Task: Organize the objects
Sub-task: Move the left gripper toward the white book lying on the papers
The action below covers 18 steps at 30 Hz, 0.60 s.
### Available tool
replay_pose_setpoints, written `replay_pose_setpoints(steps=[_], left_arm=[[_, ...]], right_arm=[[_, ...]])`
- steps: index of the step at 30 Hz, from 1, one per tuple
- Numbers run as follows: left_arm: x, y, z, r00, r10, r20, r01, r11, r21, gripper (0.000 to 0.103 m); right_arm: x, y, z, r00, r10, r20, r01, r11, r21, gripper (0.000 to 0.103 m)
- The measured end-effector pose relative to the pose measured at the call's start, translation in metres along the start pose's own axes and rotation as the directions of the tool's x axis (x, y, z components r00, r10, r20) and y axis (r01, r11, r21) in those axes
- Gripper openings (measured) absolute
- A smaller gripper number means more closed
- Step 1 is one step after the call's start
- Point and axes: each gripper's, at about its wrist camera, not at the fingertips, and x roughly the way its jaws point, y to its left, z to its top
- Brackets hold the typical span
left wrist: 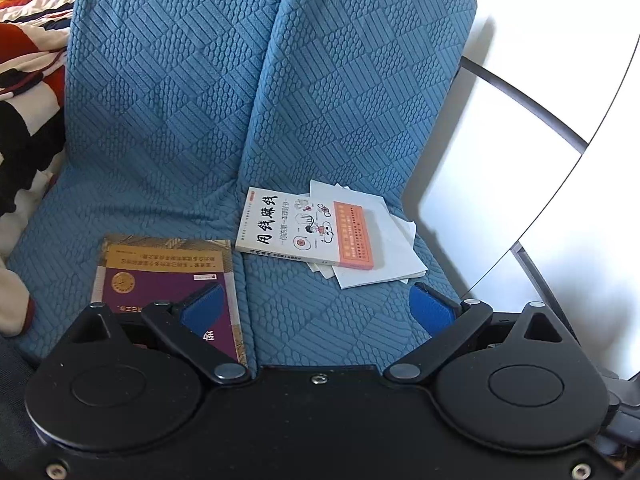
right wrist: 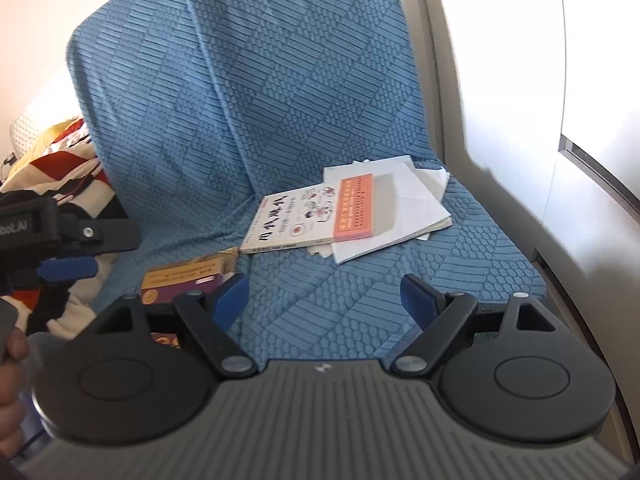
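A purple and gold book (left wrist: 164, 280) lies flat on the blue quilted sofa seat (left wrist: 320, 320), at the left. To its right a white book with an orange band (left wrist: 296, 228) rests on several loose white papers (left wrist: 380, 268). My left gripper (left wrist: 318, 304) hovers open over the seat, its left finger above the purple book. Nothing is between its fingers. My right gripper (right wrist: 322, 296) is also open and empty, short of the white book (right wrist: 304, 216) and papers (right wrist: 400, 216). The purple book (right wrist: 188, 280) shows past its left finger. The left gripper (right wrist: 90, 254) appears at that view's left edge.
A red, white and black striped blanket (left wrist: 28, 80) is heaped left of the sofa. A white wall with dark frame bars (left wrist: 520, 92) bounds the right side. The sofa back (left wrist: 200, 80) rises behind the books. A hand (right wrist: 12, 352) holds the left gripper.
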Motion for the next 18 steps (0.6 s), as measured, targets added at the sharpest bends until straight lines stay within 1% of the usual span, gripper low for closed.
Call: replay_pose_setpoints(steps=[6,8,11,16,18], left_arm=[[0.022,-0.004,0.000,1.000,-0.009,-0.019,0.009,1.000,-0.008,0.099],[0.028,-0.004,0.000,1.000,-0.013,-0.025,0.013,1.000,-0.015,0.099],[0.037,-0.006,0.001,0.999,-0.018,-0.034,0.017,1.000,-0.025,0.098],[0.051,-0.011,0.006,0.999,-0.022,-0.040,0.021,0.999,-0.033,0.097],[0.058,-0.012,0.008,0.999,-0.021,-0.050,0.020,0.999,-0.033,0.096]], right_arm=[[0.021,-0.018,-0.007,1.000,-0.029,0.001,0.028,0.998,0.052,0.084],[0.025,-0.024,-0.006,1.000,-0.019,0.005,0.018,0.996,0.086,0.084],[0.032,-0.027,-0.003,0.999,-0.030,0.020,0.028,0.994,0.104,0.084],[0.045,-0.032,-0.001,0.999,-0.038,0.009,0.036,0.989,0.143,0.084],[0.048,-0.035,0.000,0.999,-0.032,0.017,0.029,0.986,0.166,0.084]])
